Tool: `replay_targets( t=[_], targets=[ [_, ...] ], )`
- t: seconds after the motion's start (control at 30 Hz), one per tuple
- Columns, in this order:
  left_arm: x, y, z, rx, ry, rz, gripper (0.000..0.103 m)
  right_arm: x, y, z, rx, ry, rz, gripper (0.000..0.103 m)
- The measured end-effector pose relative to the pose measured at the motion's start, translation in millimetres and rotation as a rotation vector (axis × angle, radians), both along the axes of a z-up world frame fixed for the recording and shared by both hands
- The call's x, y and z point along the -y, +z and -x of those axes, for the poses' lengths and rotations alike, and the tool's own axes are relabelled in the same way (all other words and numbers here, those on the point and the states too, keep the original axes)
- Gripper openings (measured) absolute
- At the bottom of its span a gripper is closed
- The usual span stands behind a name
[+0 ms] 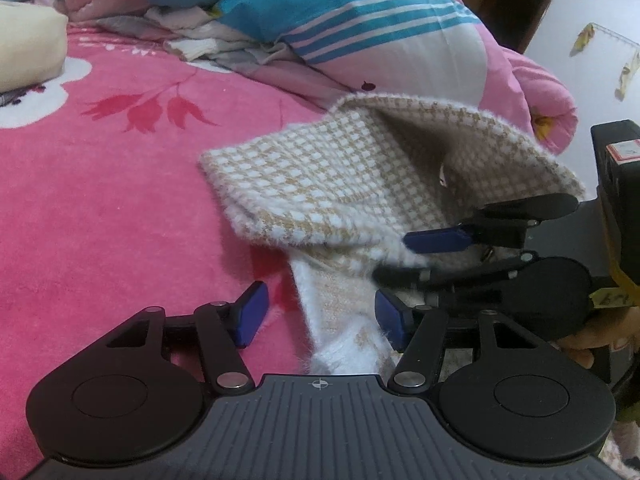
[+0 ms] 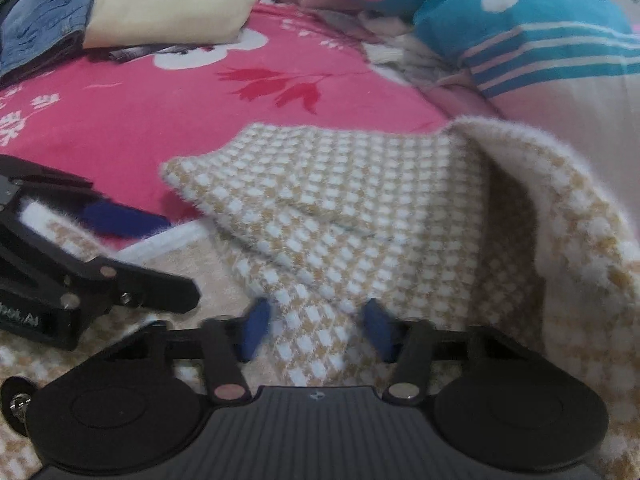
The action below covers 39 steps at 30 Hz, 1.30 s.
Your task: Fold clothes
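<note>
Knit [image 1: 340,184], beige/white check, lies part-folded on pink sheet [image 1: 100,200], centre-right of bed, w/ one flap lifted and curling over at the right edge. A white-edged strip of it runs near-ward btwn the fingers of the left claw [image 1: 320,314]. Left claw: jaws spread wide, blue pads either side of the strip, not pinching it. Right claw [image 2: 316,328]: jaws likewise apart, straddling a pointed fold of the knit; right-wrist view is blurred, so contact w/ cloth can't be confirmed, but no grip is evident. Far left: folded stack [image 2: 120,12], cream over denim. Far right: quilt [image 1: 340,12], blue/pink, close behind the knit. Judgement: step in hand is taking hold of the near hem for the next fold; fold only partway done. To do it well: close each claw on a full cloth thickness, not just the fuzzy nap, w/ both grips on the same hem line so the lift stays level. Carry the edge far-ward low and even, and lay the raised right flap flat first, else it gets trapped as a crease. Risk: thick, springy knit may slip from a shallow pinch.
</note>
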<state>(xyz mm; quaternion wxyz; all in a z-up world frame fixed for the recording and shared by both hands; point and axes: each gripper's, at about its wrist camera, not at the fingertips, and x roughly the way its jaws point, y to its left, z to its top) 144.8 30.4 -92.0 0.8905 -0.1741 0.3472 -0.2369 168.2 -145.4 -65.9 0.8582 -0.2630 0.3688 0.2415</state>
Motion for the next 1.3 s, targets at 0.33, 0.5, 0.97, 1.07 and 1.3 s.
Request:
replay_targets(
  t=[0.33, 0.5, 0.97, 1.07, 1.3],
  targets=[
    [-1, 5, 25, 0.011, -0.074, 0.148, 0.022, 13, 15, 8, 0.015, -0.036, -0.155, 0.011],
    [1, 5, 59, 0.011, -0.133, 0.228, 0.022, 15, 28, 31, -0.017, 0.026, -0.211, 0.011],
    [24, 4, 174, 0.034, -0.24, 0.303, 0.022, 0, 37, 147, -0.173, 0.352, -0.255, 0.011],
    [32, 2, 190, 0.069, -0.257, 0.261, 0.023, 1, 34, 164, -0.218, 0.418, -0.282, 0.011],
    [46, 11, 208, 0.182, -0.231, 0.088, 0.038, 4, 35, 172, -0.206, 0.393, -0.291, 0.023]
  ],
)
